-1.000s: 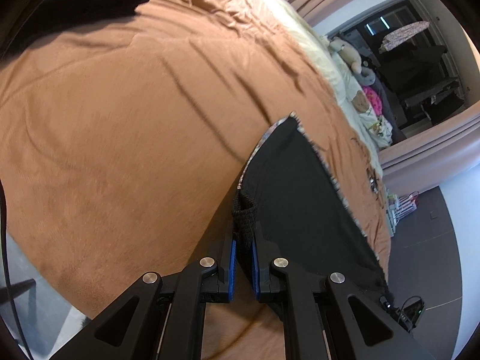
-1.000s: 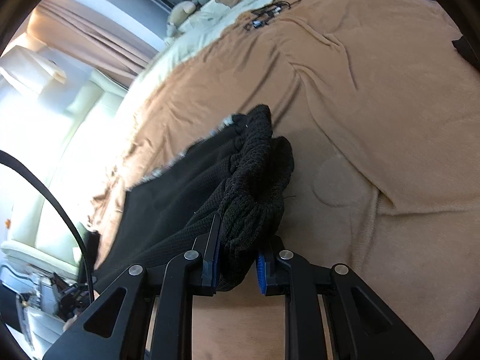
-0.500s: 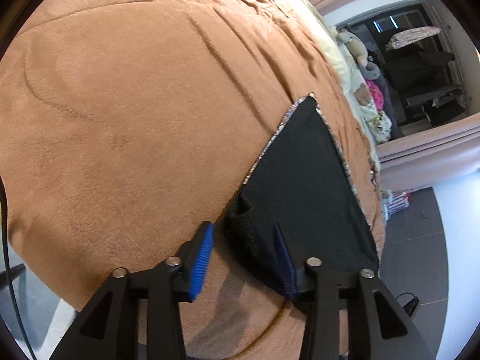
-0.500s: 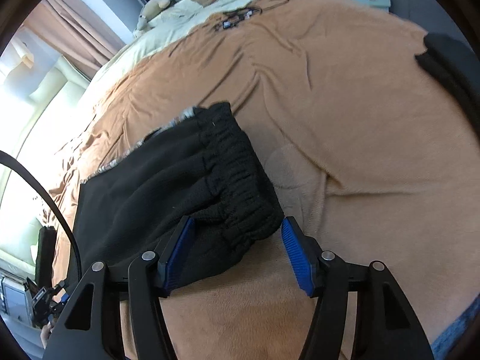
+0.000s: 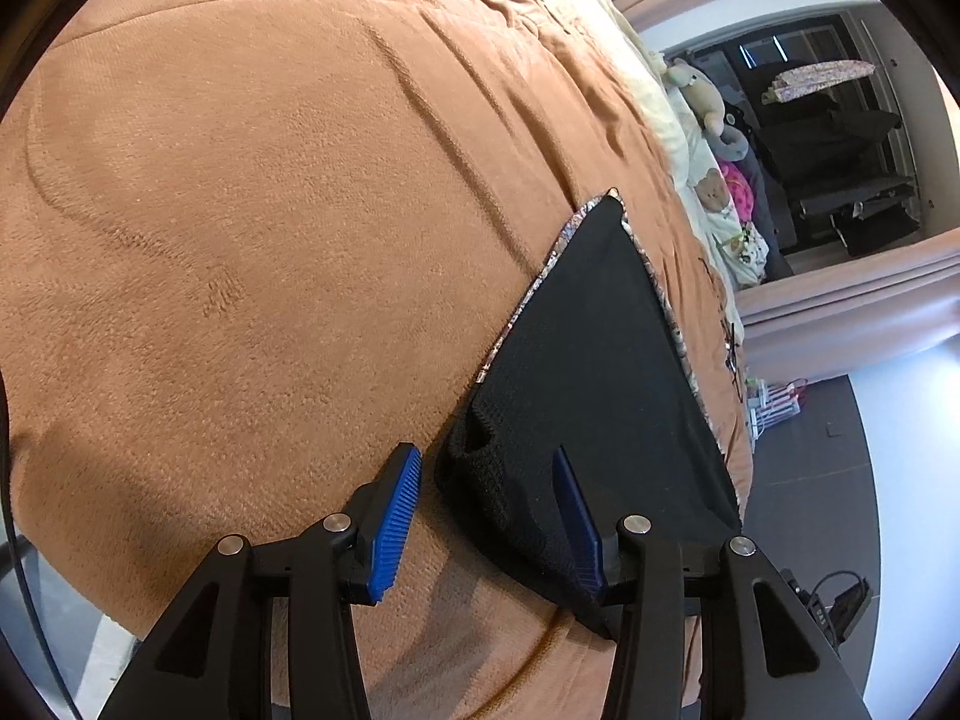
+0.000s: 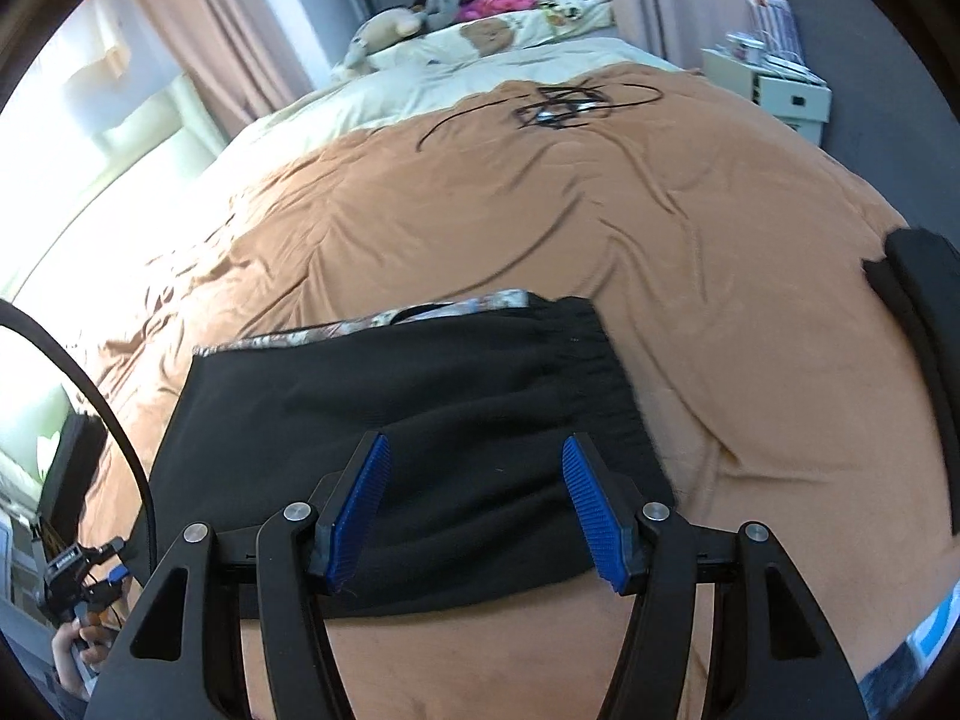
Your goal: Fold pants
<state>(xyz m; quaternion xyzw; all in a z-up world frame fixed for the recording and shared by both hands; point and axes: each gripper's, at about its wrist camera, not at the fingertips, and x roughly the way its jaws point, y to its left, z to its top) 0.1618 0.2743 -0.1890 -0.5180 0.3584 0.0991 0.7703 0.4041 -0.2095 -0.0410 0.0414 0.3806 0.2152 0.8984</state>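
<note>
Both tongs, left (image 5: 486, 516) and right (image 6: 474, 516), are hanging open, gripping nothing, over the pants (image 6: 408, 420) (long axis crossing the right tongs).

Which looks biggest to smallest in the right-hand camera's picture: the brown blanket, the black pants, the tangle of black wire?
1. brown blanket, filling most of the view
2. black pants
3. tangle of black wire, though it lies farthest away, so it looks small.

Matt black knit pants (image 5: 606, 372) on a fuzzy brown fleece blanket (image 5: 252, 192) — tongs' pads (image 6: 591, 498) ribbed blue rubber.
</note>
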